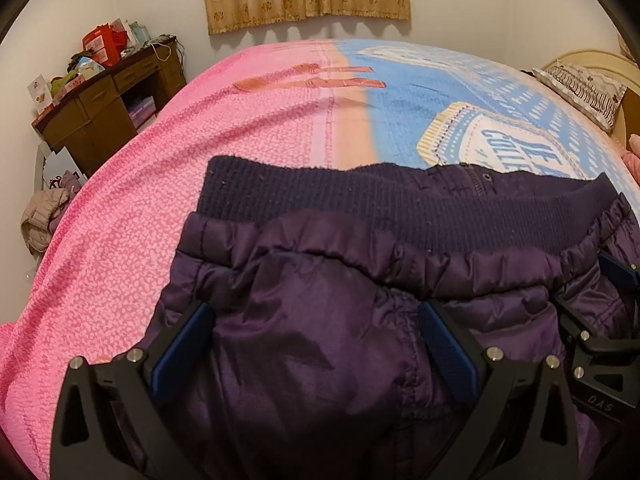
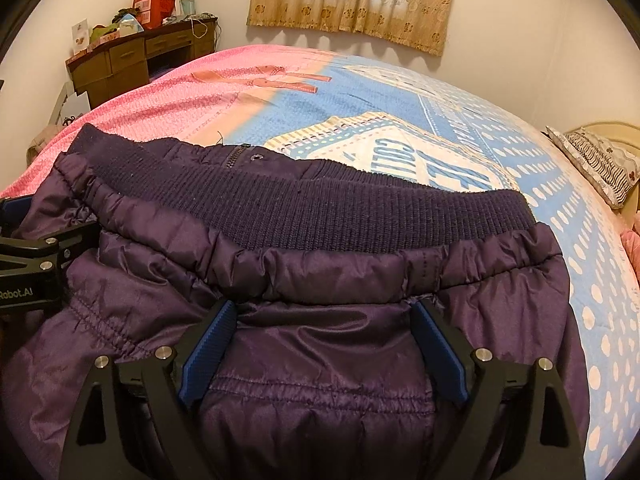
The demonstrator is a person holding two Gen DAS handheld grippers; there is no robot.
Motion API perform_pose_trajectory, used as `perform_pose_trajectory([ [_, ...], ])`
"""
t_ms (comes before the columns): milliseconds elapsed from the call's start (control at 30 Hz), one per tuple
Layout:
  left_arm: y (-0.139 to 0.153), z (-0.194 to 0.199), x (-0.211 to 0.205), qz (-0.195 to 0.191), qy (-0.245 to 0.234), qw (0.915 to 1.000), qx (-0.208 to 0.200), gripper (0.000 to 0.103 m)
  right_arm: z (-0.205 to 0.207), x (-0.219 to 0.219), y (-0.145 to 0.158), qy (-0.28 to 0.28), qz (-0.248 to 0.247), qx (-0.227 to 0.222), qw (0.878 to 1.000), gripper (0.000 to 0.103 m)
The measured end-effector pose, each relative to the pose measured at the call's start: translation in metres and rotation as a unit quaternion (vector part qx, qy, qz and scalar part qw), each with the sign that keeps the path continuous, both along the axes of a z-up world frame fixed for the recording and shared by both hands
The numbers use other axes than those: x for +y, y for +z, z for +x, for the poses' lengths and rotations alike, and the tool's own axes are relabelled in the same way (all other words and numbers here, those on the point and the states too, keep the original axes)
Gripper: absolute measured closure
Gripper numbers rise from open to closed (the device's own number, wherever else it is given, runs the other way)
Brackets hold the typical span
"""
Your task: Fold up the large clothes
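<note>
A dark purple padded jacket [image 1: 320,344] lies on the bed, and the right wrist view shows the same jacket [image 2: 320,360]. Its ribbed knit band [image 1: 360,204] runs across the far edge, with a zip end and snap [image 2: 256,157] behind it. My left gripper [image 1: 314,312] stands open low over the jacket's left part, shiny fabric lying between its blue pads [image 1: 180,344]. My right gripper [image 2: 326,312] is also open over the right part, just short of the gathered seam. Each gripper shows at the edge of the other's view.
The bed carries a pink and blue printed sheet [image 1: 200,128]. A cluttered wooden desk [image 1: 104,96] stands at the far left, with a beige garment [image 1: 42,220] on the floor by it. A patterned pillow [image 2: 600,164] lies at the far right. Curtains [image 2: 352,0] hang behind.
</note>
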State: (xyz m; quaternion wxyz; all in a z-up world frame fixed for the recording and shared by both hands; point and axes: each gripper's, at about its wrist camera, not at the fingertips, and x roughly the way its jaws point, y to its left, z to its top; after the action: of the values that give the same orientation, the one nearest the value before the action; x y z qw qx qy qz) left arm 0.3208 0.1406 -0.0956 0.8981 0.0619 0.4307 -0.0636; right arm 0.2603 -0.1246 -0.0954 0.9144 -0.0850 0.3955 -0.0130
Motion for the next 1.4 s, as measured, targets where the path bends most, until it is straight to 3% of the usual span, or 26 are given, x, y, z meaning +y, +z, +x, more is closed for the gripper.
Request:
perform_pose_trajectory([
  [433, 0.003, -0.001, -0.001, 0.004, 0.002, 1.0, 0.0, 0.0, 0.002, 0.006, -0.002, -0.004, -0.024, 0.005, 1.0, 0.013],
  [533, 0.011, 0.0, 0.005, -0.013, 0.003, 0.9999, 0.008, 0.0, 0.002, 0.007, -0.002, -0.004, -0.031, 0.006, 0.999, 0.013],
  [600, 0.025, -0.012, 0.011, -0.014, 0.002, 0.9999, -0.008, 0.003, 0.001, 0.008, -0.002, -0.004, -0.033, 0.005, 0.999, 0.013],
  [700, 0.058, -0.053, 0.04, -0.084, -0.011, 0.996, -0.03, 0.0, -0.001, 0.004, 0.005, 0.0, -0.021, 0.011, 1.0, 0.013],
  [800, 0.068, -0.097, 0.081, -0.133, -0.006, 0.9896, -0.055, 0.0, -0.021, 0.002, 0.023, -0.004, -0.016, -0.004, 1.0, 0.012],
  [1000, 0.033, -0.15, 0.148, -0.19, 0.014, 0.9809, -0.04, 0.0, -0.078, 0.012, 0.065, 0.014, 0.04, -0.093, 0.995, 0.012],
  [1100, 0.015, -0.147, 0.164, -0.268, 0.015, 0.9633, -0.012, 0.0, -0.083, 0.027, 0.062, 0.043, 0.047, -0.088, 0.994, 0.012],
  [1200, -0.004, -0.138, 0.173, -0.381, 0.009, 0.9245, 0.018, 0.0, -0.08, 0.034, 0.046, 0.05, 0.028, -0.078, 0.995, 0.012],
  [1267, -0.018, -0.128, 0.171, -0.421, 0.013, 0.9065, 0.031, 0.0, -0.076, 0.032, 0.032, 0.048, 0.033, -0.059, 0.997, 0.012],
  [1300, -0.022, -0.123, 0.17, -0.433, 0.012, 0.9005, 0.034, 0.0, -0.076, 0.031, 0.025, 0.048, 0.038, -0.054, 0.997, 0.012],
  [1400, -0.033, -0.112, 0.164, -0.444, 0.017, 0.8945, 0.045, 0.0, -0.076, 0.022, 0.016, 0.052, 0.058, -0.063, 0.995, 0.012],
])
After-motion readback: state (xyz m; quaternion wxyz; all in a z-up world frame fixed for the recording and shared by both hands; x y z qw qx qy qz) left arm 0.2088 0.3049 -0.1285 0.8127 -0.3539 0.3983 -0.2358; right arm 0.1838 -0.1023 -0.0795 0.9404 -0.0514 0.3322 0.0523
